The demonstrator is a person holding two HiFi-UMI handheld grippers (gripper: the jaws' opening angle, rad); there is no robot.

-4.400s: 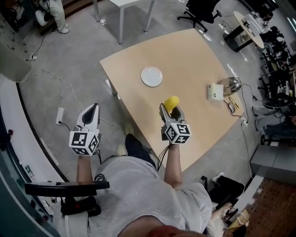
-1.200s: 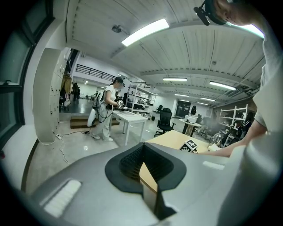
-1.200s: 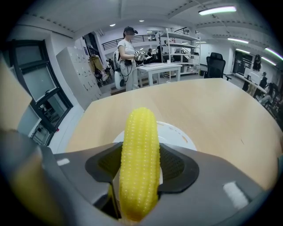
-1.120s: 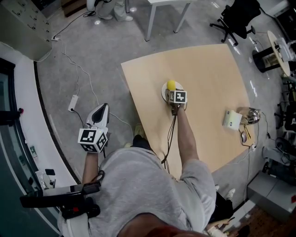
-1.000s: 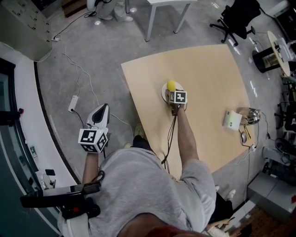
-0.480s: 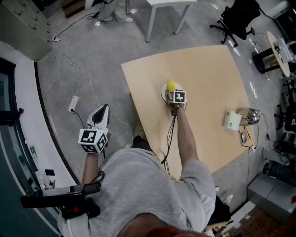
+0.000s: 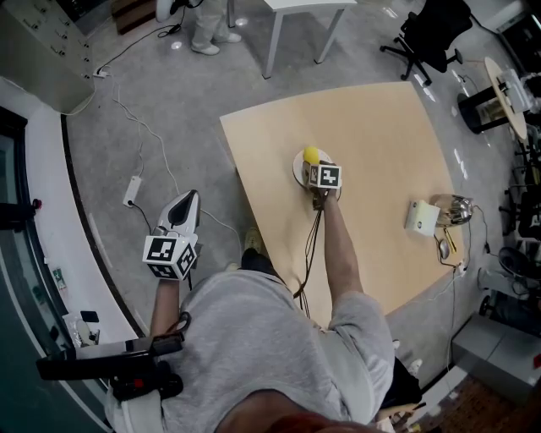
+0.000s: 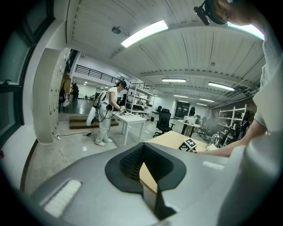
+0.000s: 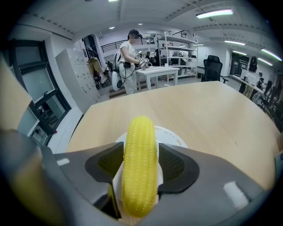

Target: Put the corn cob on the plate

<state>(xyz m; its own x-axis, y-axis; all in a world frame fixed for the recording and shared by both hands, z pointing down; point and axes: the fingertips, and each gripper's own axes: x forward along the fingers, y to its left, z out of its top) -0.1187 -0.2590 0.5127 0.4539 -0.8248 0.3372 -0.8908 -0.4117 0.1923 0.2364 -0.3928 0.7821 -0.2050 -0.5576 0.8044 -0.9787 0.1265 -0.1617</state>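
The yellow corn cob [image 9: 139,163] sits lengthwise between the pads of my right gripper [image 9: 140,154], which is shut on it. Its far end points out over the white plate [image 9: 174,134] just beneath. In the head view the right gripper [image 7: 314,162] reaches over the plate [image 7: 297,168] near the left middle of the wooden table [image 7: 380,118], with the corn cob [image 7: 311,155] showing above the marker cube. My left gripper [image 7: 186,200] hangs off the table over the grey floor, its jaws shut and empty [image 8: 142,165].
A white box [image 7: 420,217] and a shiny metal object [image 7: 452,209] lie near the table's right edge. A power strip [image 7: 133,189] with cables lies on the floor at left. A white table [image 7: 304,7], a person [image 7: 203,17] and an office chair [image 7: 431,30] stand beyond.
Over 4.4 s my right gripper carried the corn cob from the table's near part to above the plate. In the last second nothing has visibly moved.
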